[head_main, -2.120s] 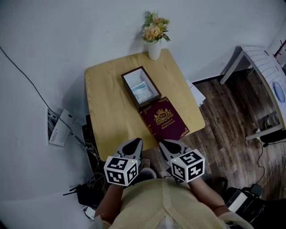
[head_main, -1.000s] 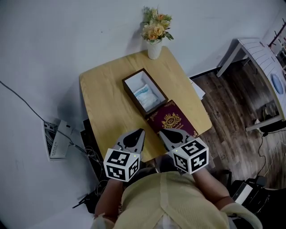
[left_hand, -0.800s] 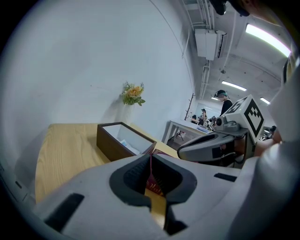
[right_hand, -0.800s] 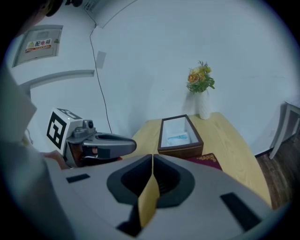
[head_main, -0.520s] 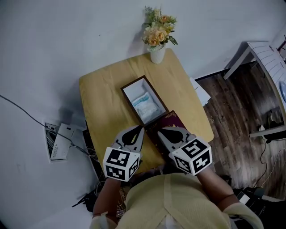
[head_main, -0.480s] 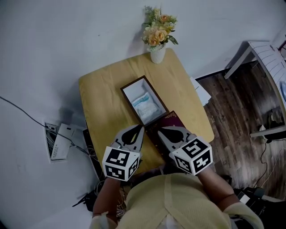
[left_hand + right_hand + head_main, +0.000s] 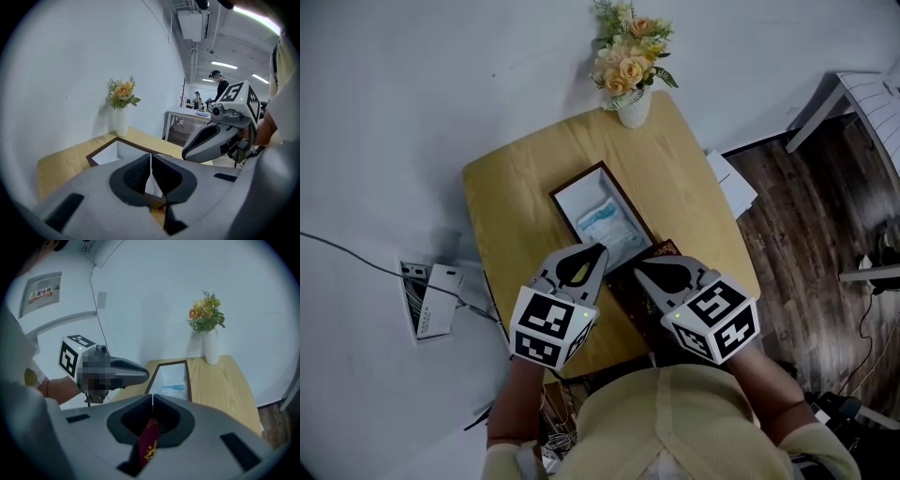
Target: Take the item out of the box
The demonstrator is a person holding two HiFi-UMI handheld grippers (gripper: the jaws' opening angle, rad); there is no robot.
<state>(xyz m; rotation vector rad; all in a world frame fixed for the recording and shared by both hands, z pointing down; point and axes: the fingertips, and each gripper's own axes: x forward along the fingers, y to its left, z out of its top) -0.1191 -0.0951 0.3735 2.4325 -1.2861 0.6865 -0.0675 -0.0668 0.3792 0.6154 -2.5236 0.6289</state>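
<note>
Box open on top, reach from above free; vase beyond far end; lid just beside near end.

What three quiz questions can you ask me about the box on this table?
1. True or false: the box on the table is open.
2. What lies inside the box?
A. a white and blue packet
B. an apple
C. a bunch of keys
3. Fill the gap: the jaws of the left gripper and of the right gripper are both ____.

Key
1. True.
2. A.
3. Shut, with nothing held between them.
</note>
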